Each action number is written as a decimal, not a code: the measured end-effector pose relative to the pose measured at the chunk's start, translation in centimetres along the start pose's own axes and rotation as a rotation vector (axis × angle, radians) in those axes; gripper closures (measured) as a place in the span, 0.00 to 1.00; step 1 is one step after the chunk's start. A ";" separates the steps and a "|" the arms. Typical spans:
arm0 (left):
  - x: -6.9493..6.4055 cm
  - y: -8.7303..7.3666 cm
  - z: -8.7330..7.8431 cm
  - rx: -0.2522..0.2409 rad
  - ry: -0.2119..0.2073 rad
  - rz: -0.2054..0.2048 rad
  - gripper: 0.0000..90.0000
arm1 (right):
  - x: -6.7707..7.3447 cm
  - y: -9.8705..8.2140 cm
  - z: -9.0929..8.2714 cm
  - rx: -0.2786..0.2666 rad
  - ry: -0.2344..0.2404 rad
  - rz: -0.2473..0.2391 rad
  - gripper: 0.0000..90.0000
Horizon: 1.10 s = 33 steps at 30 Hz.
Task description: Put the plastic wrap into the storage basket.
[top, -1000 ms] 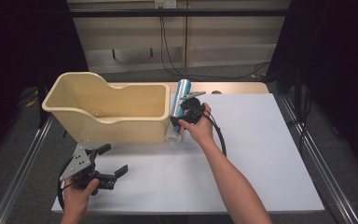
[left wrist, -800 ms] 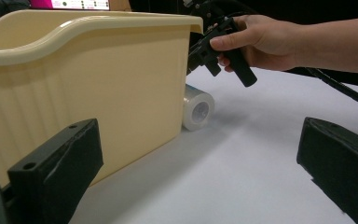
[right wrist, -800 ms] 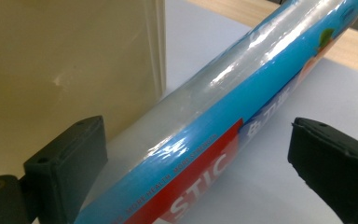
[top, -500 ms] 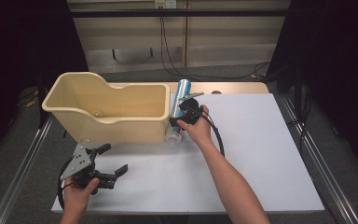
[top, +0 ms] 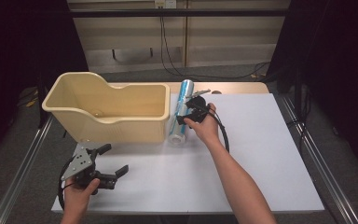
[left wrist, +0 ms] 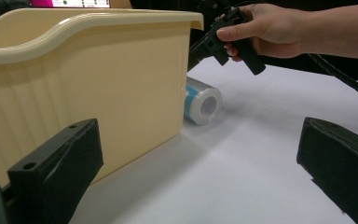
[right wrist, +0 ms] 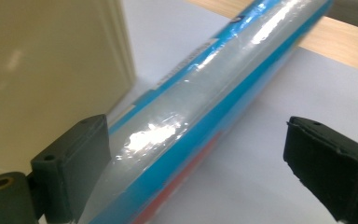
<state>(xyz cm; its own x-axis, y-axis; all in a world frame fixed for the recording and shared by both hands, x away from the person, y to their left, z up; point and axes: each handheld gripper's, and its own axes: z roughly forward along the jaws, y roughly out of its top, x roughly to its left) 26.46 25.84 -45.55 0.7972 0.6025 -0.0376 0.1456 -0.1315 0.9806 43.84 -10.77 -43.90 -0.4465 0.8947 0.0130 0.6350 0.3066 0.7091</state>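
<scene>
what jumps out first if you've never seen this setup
The big cream tub at the table's left-centre draws the eye first. A blue-and-clear roll lies on its side close along the tub's right wall, and the right gripper hangs over it with its jaws open either side of the roll. The left gripper is held low near the front left edge, jaws open, holding nothing.
</scene>
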 end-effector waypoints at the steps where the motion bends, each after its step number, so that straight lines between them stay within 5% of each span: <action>1: 0.0 0.0 0.0 0.000 0.000 0.001 0.00 | -0.3 0.0 -0.2 0.006 -0.014 -0.002 0.10; 3: -0.1 0.0 0.0 -0.001 -0.003 0.001 0.00 | -0.6 0.0 -0.6 0.012 -0.052 -0.017 0.09; 12: -0.1 0.1 0.3 -0.001 -0.010 0.004 0.00 | -0.2 0.1 -0.1 -0.023 -0.001 0.010 0.07; 22: -0.1 0.0 0.3 0.007 -0.010 0.009 0.00 | 0.1 -0.5 1.5 0.058 -0.015 -0.001 0.07; 33: -0.2 0.0 0.2 0.014 -0.010 0.012 0.00 | -1.8 -0.6 0.1 0.098 -0.052 0.042 0.06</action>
<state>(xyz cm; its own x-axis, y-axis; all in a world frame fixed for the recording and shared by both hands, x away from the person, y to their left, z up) 26.40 25.54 -45.60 0.8047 0.5931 -0.0274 0.1437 -0.1498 0.9782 44.28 -12.56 -44.42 -0.3860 0.9225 0.0027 0.7124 0.2962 0.6362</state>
